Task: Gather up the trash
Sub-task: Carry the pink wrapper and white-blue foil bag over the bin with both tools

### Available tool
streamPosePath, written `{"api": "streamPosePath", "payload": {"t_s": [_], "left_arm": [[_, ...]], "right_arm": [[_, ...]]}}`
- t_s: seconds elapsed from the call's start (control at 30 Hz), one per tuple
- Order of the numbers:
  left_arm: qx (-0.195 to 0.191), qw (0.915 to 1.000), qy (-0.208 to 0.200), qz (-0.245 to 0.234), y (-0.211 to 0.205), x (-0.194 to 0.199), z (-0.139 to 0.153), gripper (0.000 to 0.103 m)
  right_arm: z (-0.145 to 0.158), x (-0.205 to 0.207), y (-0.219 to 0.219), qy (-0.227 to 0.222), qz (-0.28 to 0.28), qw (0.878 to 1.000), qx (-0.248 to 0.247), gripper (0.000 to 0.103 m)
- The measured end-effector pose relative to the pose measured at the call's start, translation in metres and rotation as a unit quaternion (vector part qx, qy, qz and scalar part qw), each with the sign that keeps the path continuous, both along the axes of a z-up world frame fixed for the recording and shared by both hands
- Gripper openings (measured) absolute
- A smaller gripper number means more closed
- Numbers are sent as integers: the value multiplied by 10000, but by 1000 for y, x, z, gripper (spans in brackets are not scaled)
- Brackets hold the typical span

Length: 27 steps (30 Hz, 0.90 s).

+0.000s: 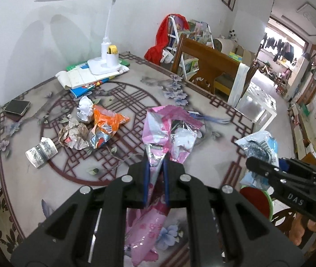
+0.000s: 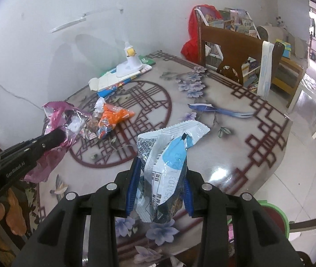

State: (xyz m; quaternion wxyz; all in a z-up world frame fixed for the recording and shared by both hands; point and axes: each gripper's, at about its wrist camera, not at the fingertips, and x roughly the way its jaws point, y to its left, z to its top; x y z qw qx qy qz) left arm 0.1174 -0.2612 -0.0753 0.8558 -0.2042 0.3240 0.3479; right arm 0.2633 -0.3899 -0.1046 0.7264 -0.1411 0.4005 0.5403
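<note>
My left gripper [image 1: 155, 158] is shut on a pink foil wrapper [image 1: 169, 131], held above the patterned table [image 1: 202, 111]; that wrapper also shows at the left of the right wrist view as the pink wrapper [image 2: 64, 118]. My right gripper [image 2: 161, 166] is shut on a blue-and-white snack bag [image 2: 169, 153], seen from the left wrist as the blue bag [image 1: 258, 146] at the right. On the table lie an orange snack bag [image 1: 106, 124], a crumpled white paper [image 1: 84, 109], a crumpled printed paper ball [image 1: 73, 133] and a rolled patterned paper [image 1: 41, 152].
A white desk lamp [image 1: 106, 64] stands on books at the table's far edge, with a dark phone [image 1: 16, 108] at the left. A wooden chair [image 1: 204, 64] and a bookshelf stand beyond the table. A red and green stool [image 1: 258, 198] sits low at the right.
</note>
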Motion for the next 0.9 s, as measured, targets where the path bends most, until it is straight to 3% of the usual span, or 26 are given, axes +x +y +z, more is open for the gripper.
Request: {"api": "streamPosePath", "payload": {"t_s": [0.3, 0.9], "left_arm": [[115, 9999, 77, 8, -61, 28, 8, 10], [127, 9958, -164, -891, -192, 118, 12, 10]], "right_arm": [[16, 19, -68, -35, 180, 9998, 112, 34], [1, 95, -208, -14, -667, 9976, -202, 34]]}}
